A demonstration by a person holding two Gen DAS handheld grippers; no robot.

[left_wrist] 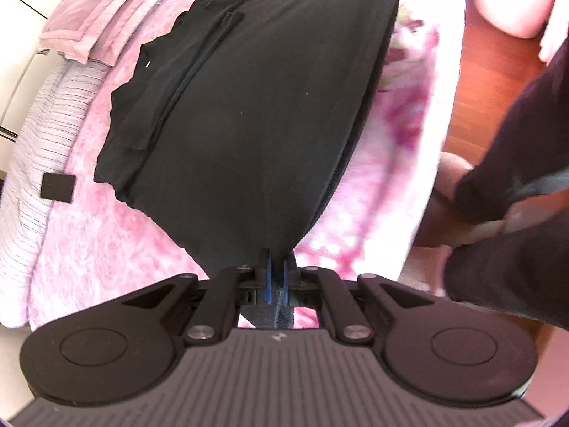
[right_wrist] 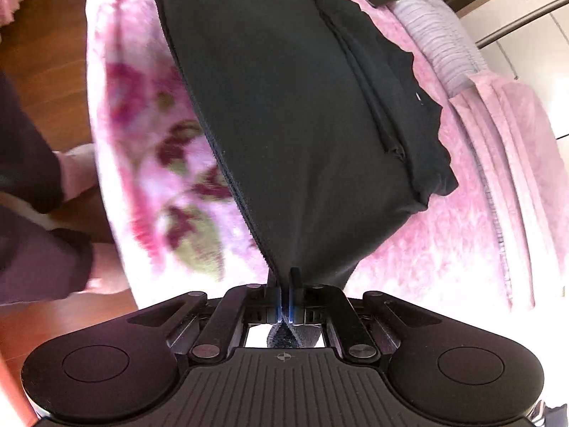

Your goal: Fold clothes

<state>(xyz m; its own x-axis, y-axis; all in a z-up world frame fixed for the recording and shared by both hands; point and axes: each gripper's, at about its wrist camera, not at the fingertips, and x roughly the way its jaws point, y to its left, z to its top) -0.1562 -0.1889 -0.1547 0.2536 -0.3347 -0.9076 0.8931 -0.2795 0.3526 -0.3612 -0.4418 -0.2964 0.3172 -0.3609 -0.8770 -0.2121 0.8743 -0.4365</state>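
A black garment (left_wrist: pixel 256 99) lies partly on a pink fluffy bed cover (left_wrist: pixel 106 235), its near part lifted and stretched taut toward the camera. My left gripper (left_wrist: pixel 278 270) is shut on one near corner of the cloth, which bunches between the blue pads. In the right wrist view the same black garment (right_wrist: pixel 302 117) rises from the bed to my right gripper (right_wrist: pixel 284 284), shut on the other near corner. The far part of the garment, with a folded seam and sleeve, rests flat on the cover.
A floral pink blanket edge (right_wrist: pixel 160 163) hangs off the bed side above a wooden floor (right_wrist: pixel 42 53). The person's dark sleeve and legs (left_wrist: pixel 515 213) stand beside the bed. A small black square (left_wrist: pixel 58 185) lies on the cover. A folded pink blanket (left_wrist: pixel 96 25) sits at the far end.
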